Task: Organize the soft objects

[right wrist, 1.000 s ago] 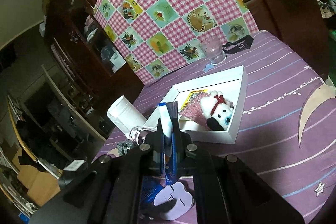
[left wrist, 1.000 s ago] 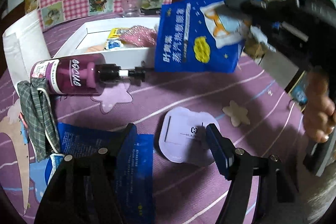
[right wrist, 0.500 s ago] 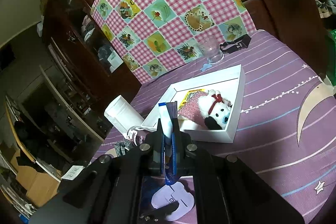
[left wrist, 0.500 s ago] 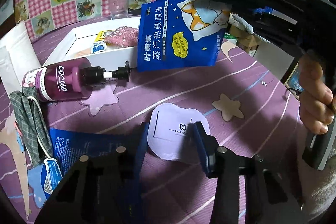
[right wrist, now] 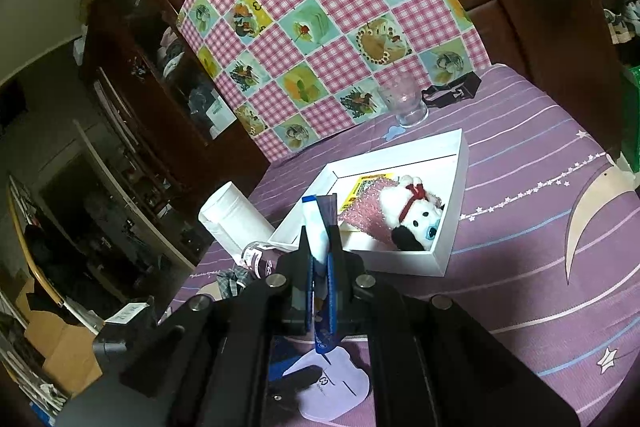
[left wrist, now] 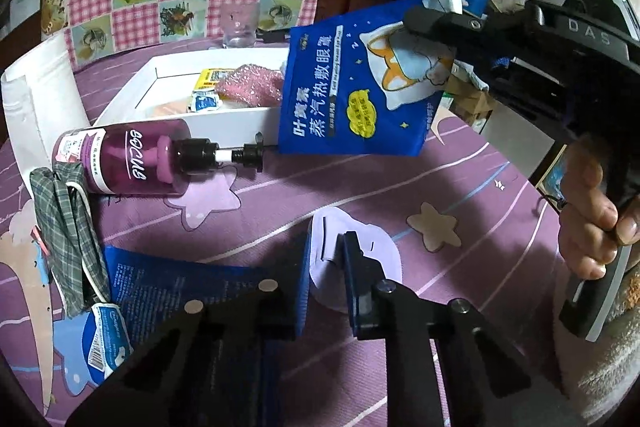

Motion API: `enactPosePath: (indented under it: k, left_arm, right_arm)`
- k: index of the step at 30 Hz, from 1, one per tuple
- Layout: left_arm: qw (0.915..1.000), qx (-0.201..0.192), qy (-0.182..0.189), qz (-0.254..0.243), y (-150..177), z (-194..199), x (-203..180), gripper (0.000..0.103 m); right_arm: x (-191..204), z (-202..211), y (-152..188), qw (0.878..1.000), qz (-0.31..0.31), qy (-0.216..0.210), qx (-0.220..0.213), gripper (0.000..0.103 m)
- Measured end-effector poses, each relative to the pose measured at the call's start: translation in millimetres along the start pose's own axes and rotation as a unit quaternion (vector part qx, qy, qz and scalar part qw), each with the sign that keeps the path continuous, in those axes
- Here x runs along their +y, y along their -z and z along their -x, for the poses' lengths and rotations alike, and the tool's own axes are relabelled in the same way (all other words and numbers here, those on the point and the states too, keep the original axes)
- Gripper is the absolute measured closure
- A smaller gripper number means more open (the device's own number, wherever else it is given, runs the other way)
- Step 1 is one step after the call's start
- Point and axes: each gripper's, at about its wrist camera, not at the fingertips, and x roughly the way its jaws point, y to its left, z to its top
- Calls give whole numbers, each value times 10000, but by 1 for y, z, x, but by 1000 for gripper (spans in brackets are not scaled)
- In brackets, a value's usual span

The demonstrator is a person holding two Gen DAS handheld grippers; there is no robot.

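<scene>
The right hand-held gripper (left wrist: 426, 21) pinches a blue pouch (left wrist: 360, 83) above the white tray (left wrist: 224, 115). The left hand-held gripper (left wrist: 326, 267) is closing around a lilac pad (left wrist: 384, 255), with a bottle (left wrist: 132, 157) lying near.

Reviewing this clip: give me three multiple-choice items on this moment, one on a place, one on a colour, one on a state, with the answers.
1. Where is the plush dog?
A. inside the white tray
B. on the purple cloth beside the tray
C. in the left gripper

2. What colour is the pouch in the right gripper?
A. green
B. blue
C. red

3. How is the pump bottle placed?
A. upright
B. lying on its side
C. inside the tray

Answers: 1 A, the dog lies within the tray's walls. 2 B, its printed face is blue. 3 B, its pump points sideways along the cloth.
</scene>
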Motion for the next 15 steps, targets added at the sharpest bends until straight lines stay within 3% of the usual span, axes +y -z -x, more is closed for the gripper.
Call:
enactPosePath:
  k: [15]
  left_arm:
    - [9958, -581, 37, 707, -10, 22, 32, 92]
  right_arm:
    - [4, 6, -4, 9999, 55, -15, -107, 96]
